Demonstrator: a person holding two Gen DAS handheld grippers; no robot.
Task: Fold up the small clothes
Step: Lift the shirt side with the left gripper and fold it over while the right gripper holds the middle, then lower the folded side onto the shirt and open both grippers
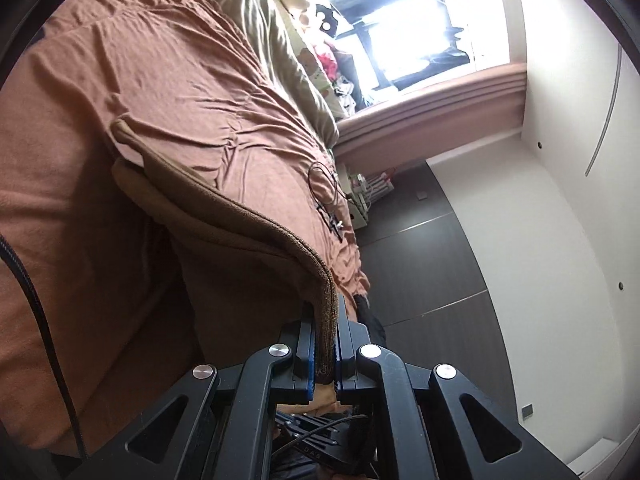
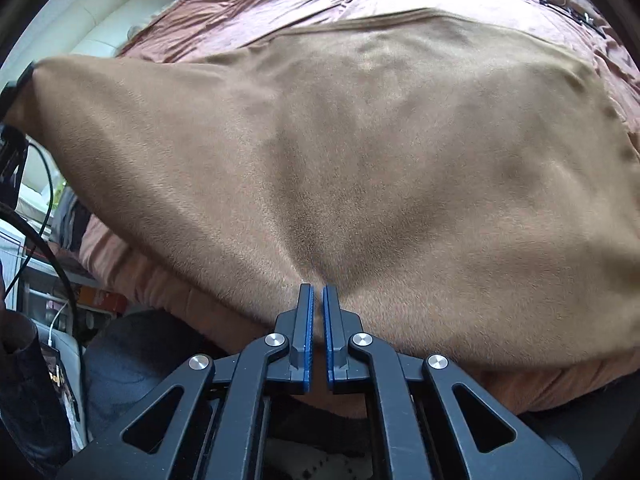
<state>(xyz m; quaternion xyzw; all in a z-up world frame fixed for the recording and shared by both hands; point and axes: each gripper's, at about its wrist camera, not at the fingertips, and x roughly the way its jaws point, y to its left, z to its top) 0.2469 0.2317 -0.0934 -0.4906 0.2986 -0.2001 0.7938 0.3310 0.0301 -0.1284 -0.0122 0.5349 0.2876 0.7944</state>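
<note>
A brown fleece garment lies spread over the bed, lifted along its near edge. My left gripper is shut on the garment's ribbed hem and holds it up off the bed. My right gripper is shut on the garment's near edge, and the cloth puckers into the pads. The left gripper shows at the far left of the right wrist view, holding the garment's corner.
The bed has a rust-coloured sheet and a beige pillow. A black cable and glasses lie on the sheet. A bright window and dark floor are beyond the bed. Clutter is left of it.
</note>
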